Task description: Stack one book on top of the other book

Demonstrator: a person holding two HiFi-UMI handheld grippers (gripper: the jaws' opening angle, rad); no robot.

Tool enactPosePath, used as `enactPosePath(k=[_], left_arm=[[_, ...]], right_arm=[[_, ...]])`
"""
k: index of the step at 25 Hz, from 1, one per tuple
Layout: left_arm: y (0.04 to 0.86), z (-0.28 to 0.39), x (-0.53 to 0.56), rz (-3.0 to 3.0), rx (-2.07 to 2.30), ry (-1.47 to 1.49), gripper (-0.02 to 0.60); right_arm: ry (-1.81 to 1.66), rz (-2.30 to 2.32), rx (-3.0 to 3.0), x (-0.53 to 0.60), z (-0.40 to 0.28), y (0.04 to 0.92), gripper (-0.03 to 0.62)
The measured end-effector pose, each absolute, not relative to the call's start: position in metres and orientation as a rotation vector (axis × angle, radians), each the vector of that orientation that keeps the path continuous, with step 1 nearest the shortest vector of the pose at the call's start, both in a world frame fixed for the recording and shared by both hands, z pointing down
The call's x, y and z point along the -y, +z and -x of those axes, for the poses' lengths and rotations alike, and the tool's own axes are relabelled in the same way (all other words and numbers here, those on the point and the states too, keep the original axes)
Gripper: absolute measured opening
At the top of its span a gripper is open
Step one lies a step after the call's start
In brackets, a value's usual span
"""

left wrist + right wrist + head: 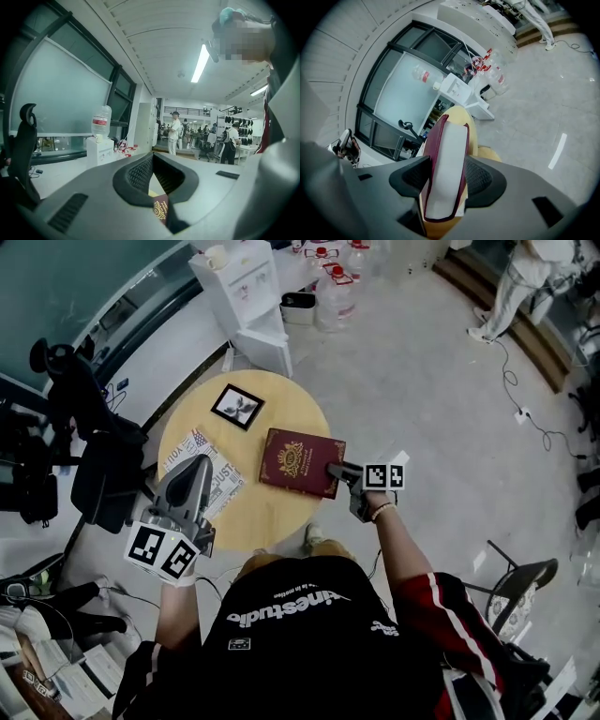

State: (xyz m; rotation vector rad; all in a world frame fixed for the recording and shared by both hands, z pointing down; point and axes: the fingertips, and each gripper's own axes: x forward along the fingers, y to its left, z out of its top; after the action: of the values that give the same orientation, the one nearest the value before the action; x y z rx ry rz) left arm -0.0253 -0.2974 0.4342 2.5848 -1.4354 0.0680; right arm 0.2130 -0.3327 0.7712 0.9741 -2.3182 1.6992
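Note:
A maroon book (298, 461) with a gold crest lies flat near the middle of the round yellow table (272, 521). My right gripper (330, 471) has that book's right edge between its jaws; in the right gripper view both pads press on the covers of the maroon book (445, 154). To the left lies a book with a newspaper-print cover (223, 482). My left gripper (195, 463) hovers over it, its tips together with nothing in them. Past its jaws, the left gripper view shows a corner of the maroon book (160, 210).
A black square picture frame (237, 406) lies at the table's far side. A white cabinet (248, 296) and water bottles (333, 296) stand beyond. A black office chair (94, 456) is at the left, another chair (516, 582) at the right. A person (525, 277) stands far off.

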Motion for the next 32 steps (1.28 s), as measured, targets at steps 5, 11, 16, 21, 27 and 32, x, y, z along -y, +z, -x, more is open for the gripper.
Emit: enactPosePath(k=[5,11,16,21,27,32], left_arm=[[0.426,0.051,0.294,-2.573,1.464,0.03,0.015],[0.42,0.085,0.287,-2.561,1.503,-0.012,0.015],[0.412,0.122,0.283,-2.54,1.567,-0.047,0.015],[0.41,0.159,0.272,-2.503,1.636,-0.081,0.015],[0.411,0.208,0.256,-2.464,1.699,-0.103,0.015],[0.414,0.247,0.242,-2.435,1.738,-0.116,0.015]], right_arm=[[1.696,-0.997,2.31,0.332,-0.211,0.757,0.247],[1.719,-1.06,2.294,0.329,-0.211,0.743,0.244],[1.679,-1.089,2.309,0.336,-0.204,0.723,0.243],[1.666,-1.107,2.316,0.338,-0.194,0.709,0.242],[1.619,-1.076,2.356,0.345,-0.149,0.687,0.242],[1.585,-1.022,2.383,0.35,-0.101,0.675,0.241]])
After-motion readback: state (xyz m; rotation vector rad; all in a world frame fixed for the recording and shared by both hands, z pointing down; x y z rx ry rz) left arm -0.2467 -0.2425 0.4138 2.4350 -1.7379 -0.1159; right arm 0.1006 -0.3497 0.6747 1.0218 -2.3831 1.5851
